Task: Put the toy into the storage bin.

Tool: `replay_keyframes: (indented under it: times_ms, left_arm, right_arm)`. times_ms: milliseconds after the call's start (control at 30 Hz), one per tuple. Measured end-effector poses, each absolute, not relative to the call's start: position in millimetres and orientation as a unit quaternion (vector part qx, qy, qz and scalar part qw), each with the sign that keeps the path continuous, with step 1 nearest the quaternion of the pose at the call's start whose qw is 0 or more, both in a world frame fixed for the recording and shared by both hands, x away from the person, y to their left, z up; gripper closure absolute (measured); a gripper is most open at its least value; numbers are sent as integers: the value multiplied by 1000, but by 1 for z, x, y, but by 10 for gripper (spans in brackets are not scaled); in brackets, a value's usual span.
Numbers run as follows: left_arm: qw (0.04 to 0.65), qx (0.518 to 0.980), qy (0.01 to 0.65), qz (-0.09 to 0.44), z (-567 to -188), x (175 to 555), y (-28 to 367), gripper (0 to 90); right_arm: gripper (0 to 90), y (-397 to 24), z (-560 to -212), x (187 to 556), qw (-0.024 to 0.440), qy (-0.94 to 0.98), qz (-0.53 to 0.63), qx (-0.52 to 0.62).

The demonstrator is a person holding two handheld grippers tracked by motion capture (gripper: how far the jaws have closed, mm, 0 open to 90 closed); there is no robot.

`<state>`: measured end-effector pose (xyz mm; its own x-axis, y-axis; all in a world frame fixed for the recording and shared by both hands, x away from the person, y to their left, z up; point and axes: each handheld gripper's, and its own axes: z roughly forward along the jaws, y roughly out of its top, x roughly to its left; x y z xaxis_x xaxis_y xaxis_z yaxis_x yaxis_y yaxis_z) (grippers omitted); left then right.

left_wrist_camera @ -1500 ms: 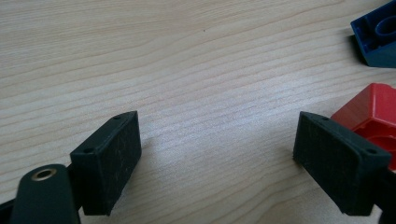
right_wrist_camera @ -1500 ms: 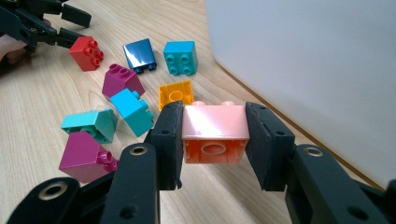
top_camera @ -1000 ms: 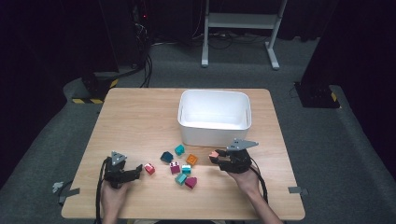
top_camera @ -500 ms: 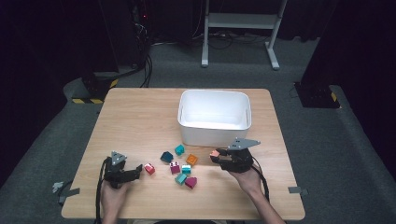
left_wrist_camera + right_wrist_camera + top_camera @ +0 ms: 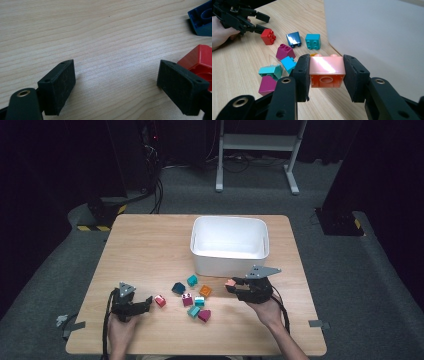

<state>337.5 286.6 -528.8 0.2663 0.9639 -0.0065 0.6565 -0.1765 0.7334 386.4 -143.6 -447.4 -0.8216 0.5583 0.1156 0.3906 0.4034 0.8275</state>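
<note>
Almost nothing has shifted in the last second — the right hand-held gripper [image 5: 326, 72] hangs where it was, jaws clamped on the peach-orange plastic building brick [image 5: 327, 71], lifted clear of the wooden counter [image 5: 150, 250] just in front of the white plastic bin [image 5: 229, 245]. The left hand-held gripper [image 5: 116, 82] rests wide open and empty beside a red studded brick [image 5: 197, 61]. The pause suggests the brick is poised for the drop into the bin — the others wait in a loose cluster.
</note>
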Motion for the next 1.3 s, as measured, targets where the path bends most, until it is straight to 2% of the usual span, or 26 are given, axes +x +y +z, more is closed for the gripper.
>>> replay_keyframes:
  times_ms: [1300]
  left_arm:
    - [320,728,556,240,-529,338,287,152]
  right_arm:
    - [590,-156,-386,392,104,821,494,267]
